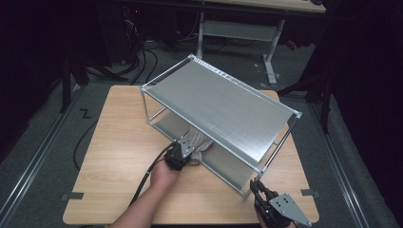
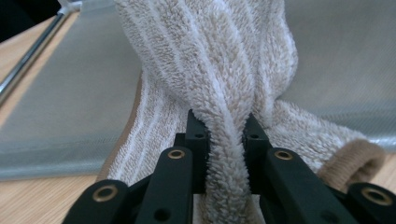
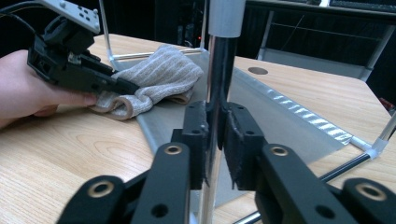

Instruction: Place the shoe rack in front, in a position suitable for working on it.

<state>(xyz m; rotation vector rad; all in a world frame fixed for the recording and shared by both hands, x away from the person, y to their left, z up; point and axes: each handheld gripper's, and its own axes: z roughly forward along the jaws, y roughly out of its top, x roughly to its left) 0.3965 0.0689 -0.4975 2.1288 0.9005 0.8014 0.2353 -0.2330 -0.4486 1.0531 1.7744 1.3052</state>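
At about five o'clock on the table [image 1: 109,156], close to the person, the right gripper [image 1: 256,186] pinches the front corner post [image 3: 217,70] of the metal shelf rack [image 1: 223,102]. The right gripper view shows its two jaws pressed on the shiny post from both sides. I think it holds the rack steady so it cannot slide while the other hand works.

A bit farther in, near the middle of the table, the left gripper [image 1: 186,146] pinches the striped towel [image 1: 197,141]. The left gripper view shows a fold of fluffy cloth squeezed tight between the jaws. The towel lies on the front edge of the rack's lower shelf [image 2: 60,102], with part of it hanging out over the wood. It looks like the towel is going in or coming out under the top shelf; I cannot tell which.

The high view shows the whole rack, running from ten o'clock to four o'clock. The right gripper view shows something it misses: the towel's rolled brown hem by the person's left hand [image 3: 23,88].
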